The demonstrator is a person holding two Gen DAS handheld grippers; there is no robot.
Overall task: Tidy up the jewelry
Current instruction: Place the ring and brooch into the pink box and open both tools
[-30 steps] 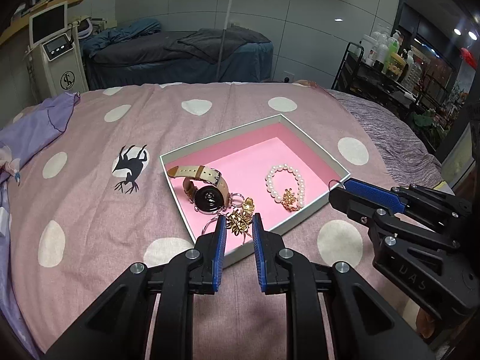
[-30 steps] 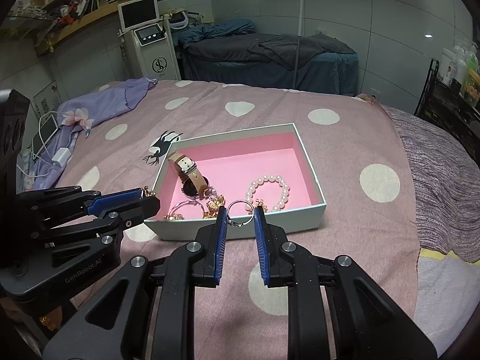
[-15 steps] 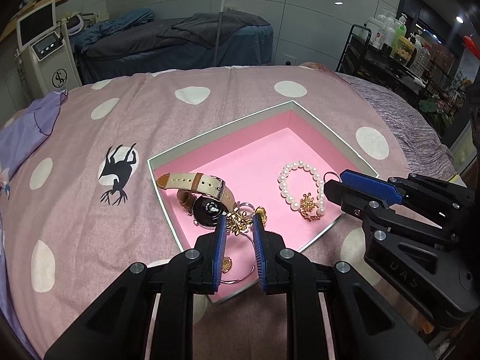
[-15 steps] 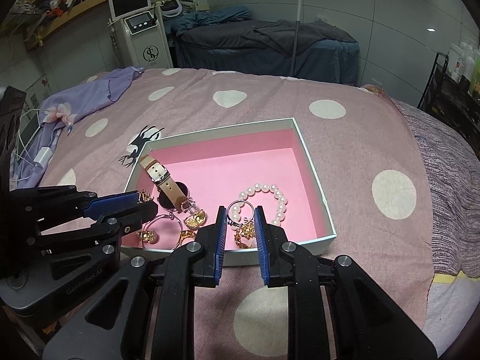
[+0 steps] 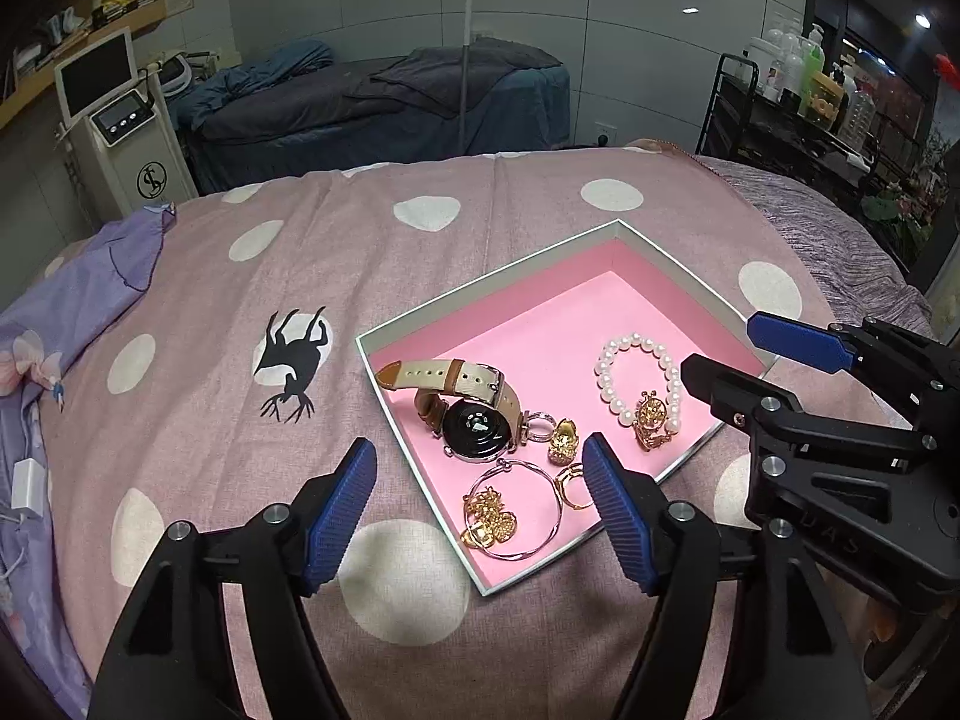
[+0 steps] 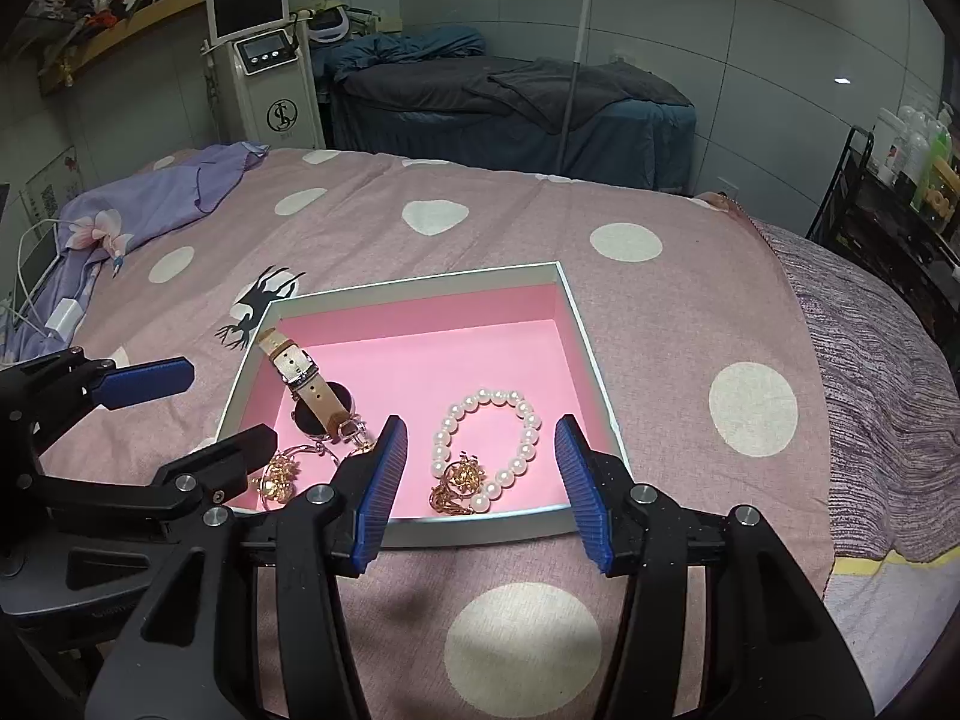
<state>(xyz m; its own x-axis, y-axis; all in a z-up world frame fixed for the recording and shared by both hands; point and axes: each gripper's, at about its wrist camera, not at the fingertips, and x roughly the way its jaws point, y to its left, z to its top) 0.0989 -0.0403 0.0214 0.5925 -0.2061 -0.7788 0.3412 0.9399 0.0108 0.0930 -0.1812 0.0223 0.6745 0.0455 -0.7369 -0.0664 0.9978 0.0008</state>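
Now left hand-held gripper spread wide, right hand-held gripper likewise, over tray

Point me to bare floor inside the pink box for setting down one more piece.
The far half of the pink box is bare, from the far wall to the watch and pearl bracelet. A narrow strip runs between those two. The near corner is crowded with the bangle and gold pieces.

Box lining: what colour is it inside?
Pink inside the box, with pale grey-white walls; clearest in the right wrist view.
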